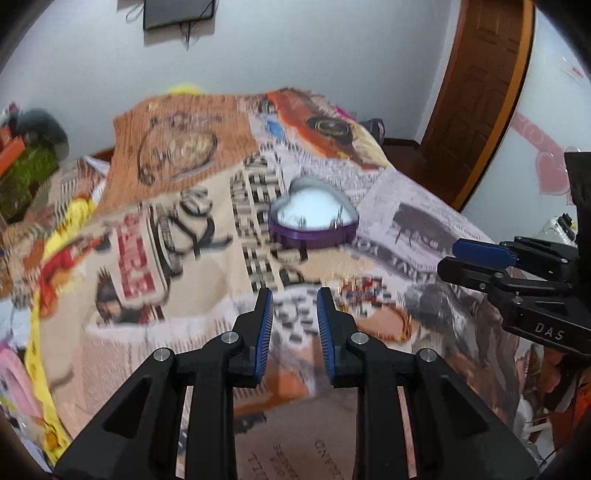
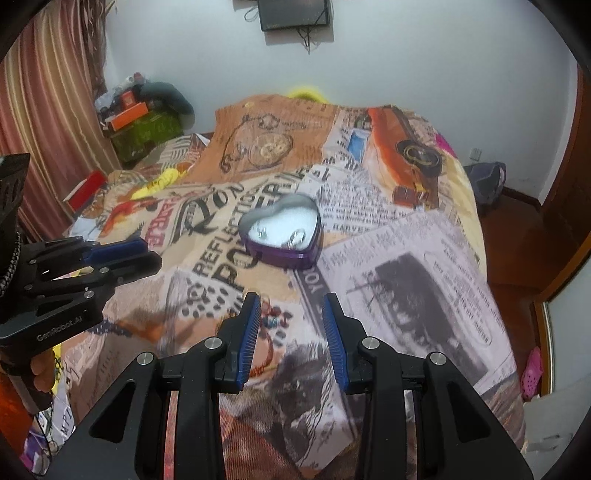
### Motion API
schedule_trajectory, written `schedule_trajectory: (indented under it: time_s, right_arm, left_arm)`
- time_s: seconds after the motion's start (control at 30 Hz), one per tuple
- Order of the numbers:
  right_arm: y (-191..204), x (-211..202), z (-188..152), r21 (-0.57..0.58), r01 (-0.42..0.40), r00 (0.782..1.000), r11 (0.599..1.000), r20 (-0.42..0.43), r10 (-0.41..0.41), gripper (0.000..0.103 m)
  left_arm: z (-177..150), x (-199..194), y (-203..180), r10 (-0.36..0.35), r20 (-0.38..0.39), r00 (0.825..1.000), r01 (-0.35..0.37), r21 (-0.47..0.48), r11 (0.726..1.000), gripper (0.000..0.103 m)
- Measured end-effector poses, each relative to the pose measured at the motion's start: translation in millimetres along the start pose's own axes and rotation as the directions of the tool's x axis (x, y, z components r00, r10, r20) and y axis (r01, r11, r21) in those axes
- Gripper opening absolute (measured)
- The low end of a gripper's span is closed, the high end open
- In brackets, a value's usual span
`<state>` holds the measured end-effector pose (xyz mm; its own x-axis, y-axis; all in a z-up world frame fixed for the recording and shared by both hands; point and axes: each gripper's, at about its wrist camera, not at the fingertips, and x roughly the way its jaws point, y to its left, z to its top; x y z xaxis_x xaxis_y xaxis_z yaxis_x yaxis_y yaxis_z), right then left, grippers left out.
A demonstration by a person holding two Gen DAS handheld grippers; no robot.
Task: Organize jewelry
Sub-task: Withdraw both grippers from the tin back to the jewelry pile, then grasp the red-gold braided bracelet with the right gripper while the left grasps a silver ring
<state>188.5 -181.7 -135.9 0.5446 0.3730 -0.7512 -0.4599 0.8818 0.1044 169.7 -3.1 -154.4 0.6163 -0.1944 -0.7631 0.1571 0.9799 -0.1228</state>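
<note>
An open purple heart-shaped box [image 1: 314,218] [image 2: 282,234] with a white lining sits mid-bed; two small silvery pieces [image 2: 297,236] lie inside it. A beaded bracelet [image 1: 373,295] [image 2: 273,317] lies on the blanket in front of the box, with a thin orange-gold loop [image 1: 400,325] beside it. My left gripper [image 1: 295,317] is open and empty, hovering just left of the bracelet. My right gripper [image 2: 288,325] is open and empty, hovering above the blanket with the bracelet by its left finger. Each gripper shows in the other's view [image 1: 476,262] [image 2: 122,258].
The bed is covered by a newspaper-print blanket [image 2: 406,258]. Boxes and clutter [image 2: 140,114] stand at the far left by a curtain [image 2: 48,122]. A wooden door [image 1: 480,92] and wood floor [image 2: 517,236] lie to the right. A screen [image 2: 293,13] hangs on the wall.
</note>
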Motion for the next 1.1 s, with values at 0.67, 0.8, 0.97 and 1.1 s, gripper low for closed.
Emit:
schedule_trajectory:
  time_s: [0.67,0.8,0.97,1.1]
  right_arm:
    - [21.9,53.6,-32.7,0.041,-0.117,0.978,0.992,-0.168,0.122,0.046]
    - [23.6,58.4,-35.2,0.013,-0.123,0.977,0.992,-0.172,0.123,0.046]
    - [21.1,60.7,-37.8,0.005,-0.144,0.976,0.99,-0.162,0.143,0.045]
    - [24.4,61.3,-38.5,-0.013,-0.179,0.971,0.984,-0.162,0.174,0.022]
  left_arm:
    - [-47.0,15.9,24.6,0.01,-0.085,0.996,-0.016,-0.074,0.997,0.023]
    - [-46.2,17.2,24.5,0.007,-0.078,0.997,-0.013,-0.08,0.997,0.025]
    - [-45.6,19.9,23.5,0.006,-0.072,0.997,-0.012,-0.082,0.997,0.028]
    - [-45.4,20.3,21.8,0.01,-0.07,0.997,-0.016,-0.078,0.997,0.028]
